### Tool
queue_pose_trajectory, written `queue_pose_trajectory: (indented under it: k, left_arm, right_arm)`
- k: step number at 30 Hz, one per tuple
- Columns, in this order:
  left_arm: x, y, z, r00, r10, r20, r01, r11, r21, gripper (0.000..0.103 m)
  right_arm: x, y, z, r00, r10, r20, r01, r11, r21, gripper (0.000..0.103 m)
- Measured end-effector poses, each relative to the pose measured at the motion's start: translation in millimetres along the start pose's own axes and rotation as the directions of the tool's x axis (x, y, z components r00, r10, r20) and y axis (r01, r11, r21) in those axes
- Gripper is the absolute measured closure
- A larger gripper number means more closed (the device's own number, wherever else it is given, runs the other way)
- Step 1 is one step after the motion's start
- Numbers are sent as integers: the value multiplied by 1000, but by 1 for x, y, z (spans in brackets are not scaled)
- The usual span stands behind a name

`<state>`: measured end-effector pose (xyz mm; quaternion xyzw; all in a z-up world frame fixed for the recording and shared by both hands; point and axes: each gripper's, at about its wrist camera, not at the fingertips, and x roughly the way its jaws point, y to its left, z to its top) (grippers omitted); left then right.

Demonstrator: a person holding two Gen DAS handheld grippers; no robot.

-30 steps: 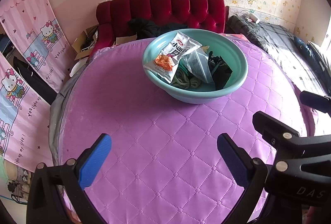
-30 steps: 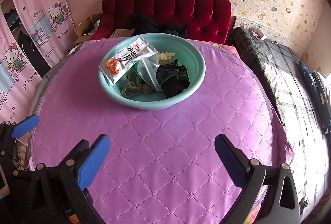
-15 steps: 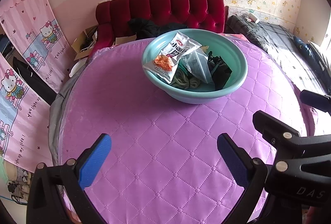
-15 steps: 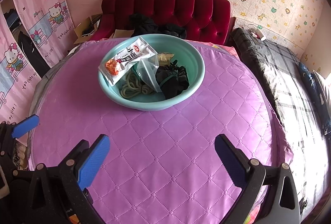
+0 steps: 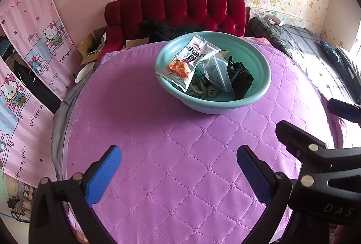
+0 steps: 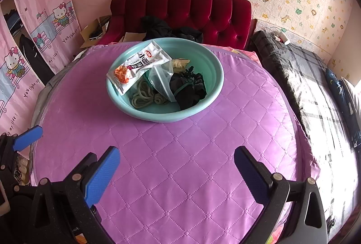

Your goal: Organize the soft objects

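A teal basin [image 5: 257,68] [image 6: 212,77] stands on the far half of a round purple quilted table [image 5: 180,153] [image 6: 180,153]. In it lie a white snack packet [image 5: 189,61] [image 6: 137,65], a clear plastic bag [image 5: 216,72] [image 6: 162,79], a coil of greenish rope [image 5: 203,90] [image 6: 144,97] and a black cloth [image 5: 241,81] [image 6: 187,90]. My left gripper [image 5: 179,167] is open and empty over the near table. My right gripper [image 6: 176,167] is open and empty beside it, well short of the basin.
A red tufted sofa [image 5: 180,9] [image 6: 180,11] with dark clothes stands behind the table. A dark plaid bed [image 6: 304,77] runs along the right. Pink cartoon curtains [image 5: 33,36] hang at the left. The right gripper's body [image 5: 315,165] shows at the left view's right edge.
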<state>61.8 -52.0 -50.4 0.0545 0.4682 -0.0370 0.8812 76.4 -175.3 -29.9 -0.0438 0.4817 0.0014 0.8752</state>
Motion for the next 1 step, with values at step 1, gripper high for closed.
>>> queue_pose_trajectory:
  k: [1]
  left_arm:
    - [0, 0, 0, 1000, 2, -2, -2, 1000, 1, 0]
  right_arm:
    - [1, 0, 0, 1000, 0, 0, 0, 1000, 0, 0]
